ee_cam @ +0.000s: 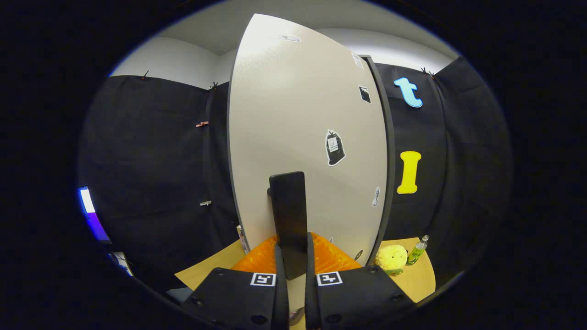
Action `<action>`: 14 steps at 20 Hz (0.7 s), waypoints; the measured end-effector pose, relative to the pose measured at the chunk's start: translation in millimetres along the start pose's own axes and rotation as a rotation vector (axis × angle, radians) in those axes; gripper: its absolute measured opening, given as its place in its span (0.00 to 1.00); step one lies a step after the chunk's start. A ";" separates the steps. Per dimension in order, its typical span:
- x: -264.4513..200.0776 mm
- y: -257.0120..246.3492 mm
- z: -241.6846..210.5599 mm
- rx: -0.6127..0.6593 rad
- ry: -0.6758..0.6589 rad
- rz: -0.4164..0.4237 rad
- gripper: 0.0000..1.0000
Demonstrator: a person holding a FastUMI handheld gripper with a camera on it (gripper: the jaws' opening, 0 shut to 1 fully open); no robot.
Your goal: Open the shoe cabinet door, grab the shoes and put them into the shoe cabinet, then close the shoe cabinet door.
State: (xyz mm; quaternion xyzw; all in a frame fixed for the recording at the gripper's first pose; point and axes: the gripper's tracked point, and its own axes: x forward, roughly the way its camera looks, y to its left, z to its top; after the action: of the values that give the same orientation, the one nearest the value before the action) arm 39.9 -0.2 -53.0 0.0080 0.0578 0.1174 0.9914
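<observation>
Grip: my hand-held gripper (293,270) pinches the door handle (289,220) at 12 o'clock.
Door (293,119): I judge a steady arc swings it cleanly.

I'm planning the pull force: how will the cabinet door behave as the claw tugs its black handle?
The door looks like a rigid flat panel, so it should probably swing, not flex. The claw grips the slim handle; its smooth faces might slip.

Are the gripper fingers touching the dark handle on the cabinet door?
Touching. The gripper view shows the handle on the cabinet door running down between both fingers, no gap either side.
</observation>
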 end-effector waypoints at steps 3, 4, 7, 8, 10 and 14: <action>-10.7 -12.7 0.1 -0.008 0.002 -0.031 0.17; -14.7 -16.0 -0.6 -0.008 0.003 -0.039 0.17; -23.7 -27.3 -0.2 -0.003 -0.001 -0.065 0.17; -25.8 -31.9 0.3 -0.002 -0.001 -0.075 0.17; -32.3 -41.8 0.5 -0.007 -0.001 -0.102 0.17; -48.5 -61.9 -0.5 0.012 0.015 -0.157 0.17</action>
State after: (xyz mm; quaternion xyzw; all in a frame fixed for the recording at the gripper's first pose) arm 7.3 -71.8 -49.8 0.0086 0.0664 0.0389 0.9970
